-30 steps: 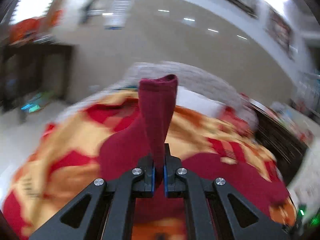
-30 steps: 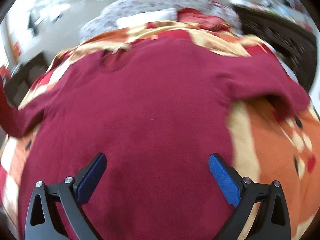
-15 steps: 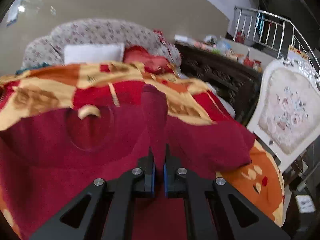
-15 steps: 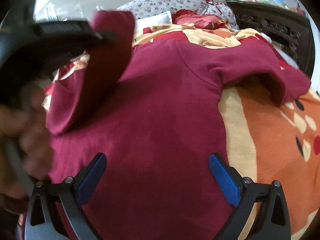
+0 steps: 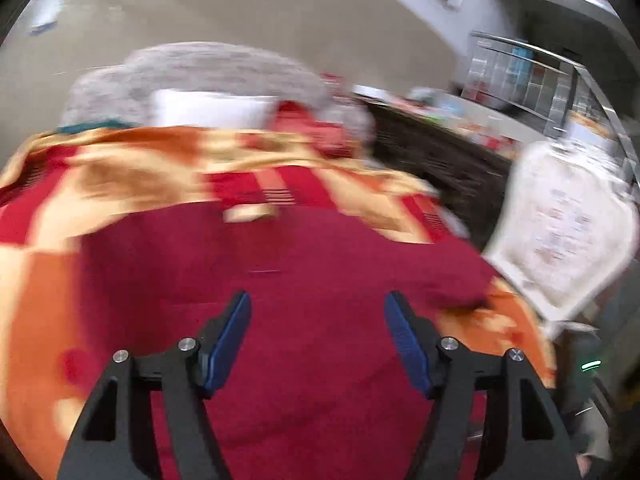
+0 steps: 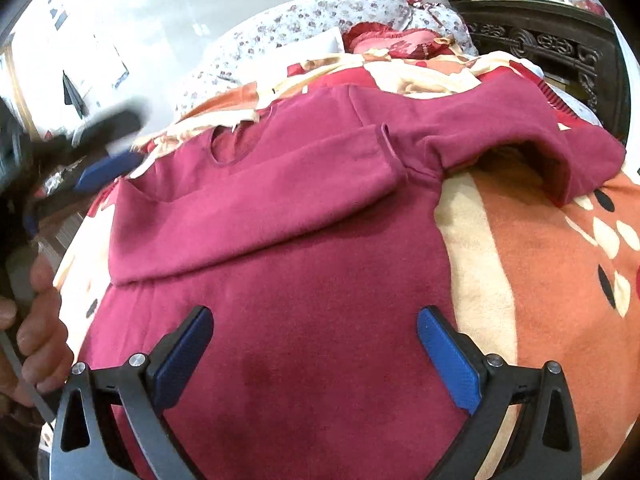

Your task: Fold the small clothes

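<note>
- Maroon sweater (image 6: 304, 280) lies spread flat on a bed blanket (image 6: 560, 280) patterned in orange, cream and red; its neckline (image 6: 232, 148) points toward the head of the bed.
- One sleeve (image 6: 256, 196) is folded across the chest, cuff (image 6: 386, 148) ending near the opposite armpit. It lies diagonally, on top of the body of the sweater.
- Other sleeve (image 6: 552, 148) stretches toward the right edge of the bed, bunched and arched, with a shadowed hollow beneath it.
- Right tool (image 6: 316, 344): fingers spread wide with blue pads (image 6: 182, 356) showing, nothing between them, held over the lower body of the sweater. Cannot tell whether the tips touch the cloth.
- Left tool (image 5: 318, 340): also spread apart and gripping nothing, blue pads (image 5: 228, 340) facing in, over the sweater (image 5: 320, 280) near its middle. View is motion-blurred.
- From the right wrist view the left tool (image 6: 108, 168) appears blurred at the far left edge of the bed, with the person's hand (image 6: 36, 328) around its handle.
- Blanket (image 5: 100, 168) runs up to a white pillow (image 5: 208, 108) and a red pillow (image 6: 392, 44) at the head of the bed, against a flowered headboard (image 6: 304, 24).
- Dark carved furniture (image 6: 540, 40) stands beside the bed on the right; a pale upholstered chair (image 5: 560, 232) sits near the bed's right edge.
</note>
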Demonstrator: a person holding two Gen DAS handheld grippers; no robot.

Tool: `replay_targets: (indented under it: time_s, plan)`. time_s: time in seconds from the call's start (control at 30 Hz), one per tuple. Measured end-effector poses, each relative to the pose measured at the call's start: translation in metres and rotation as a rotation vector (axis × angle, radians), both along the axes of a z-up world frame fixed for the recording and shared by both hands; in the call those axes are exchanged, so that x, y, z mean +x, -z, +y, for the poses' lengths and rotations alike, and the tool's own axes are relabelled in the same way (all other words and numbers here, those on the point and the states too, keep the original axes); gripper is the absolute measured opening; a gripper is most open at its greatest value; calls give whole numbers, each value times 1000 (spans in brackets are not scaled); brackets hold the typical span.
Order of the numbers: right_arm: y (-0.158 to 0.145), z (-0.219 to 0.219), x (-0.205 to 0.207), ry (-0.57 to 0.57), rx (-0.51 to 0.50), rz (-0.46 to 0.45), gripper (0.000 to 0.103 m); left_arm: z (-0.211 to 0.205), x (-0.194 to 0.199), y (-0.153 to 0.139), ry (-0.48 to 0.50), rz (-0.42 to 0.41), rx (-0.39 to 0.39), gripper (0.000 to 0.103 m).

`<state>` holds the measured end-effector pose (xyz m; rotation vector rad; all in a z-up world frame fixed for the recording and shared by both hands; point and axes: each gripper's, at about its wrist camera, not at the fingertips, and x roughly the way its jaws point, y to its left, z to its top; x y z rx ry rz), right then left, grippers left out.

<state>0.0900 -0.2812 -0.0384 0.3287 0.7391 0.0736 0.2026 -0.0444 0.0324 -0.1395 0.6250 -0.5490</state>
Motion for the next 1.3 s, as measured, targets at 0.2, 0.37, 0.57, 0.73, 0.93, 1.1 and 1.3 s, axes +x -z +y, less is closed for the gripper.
replay_targets:
  time_s: [0.2, 0.37, 0.57, 0.73, 0.93, 1.1, 1.3]
  plan:
    - [-55, 3, -3, -67, -86, -159, 103, 74, 48, 39, -205, 131, -12, 24]
    - [-65, 9, 50, -143, -228, -125, 77, 81, 84, 66, -281, 224, 7, 15]
    - [-1, -6, 93, -148, -282, 88, 55, 84, 89, 82, -311, 262, -18, 15]
    - [-10, -10, 98, -174, -249, 139, 62, 89, 80, 83, -318, 250, -48, 15]
    - [-30, -5, 122, -107, -282, 89, 70, 75, 62, 57, -308, 194, -18, 28]
    - [-28, -16, 128, -72, -290, 127, 71, 60, 27, 31, -261, 123, -10, 55]
    - [-74, -113, 82, 127, -369, 31, 83, 16, -19, 45, -146, 38, 130, 71]
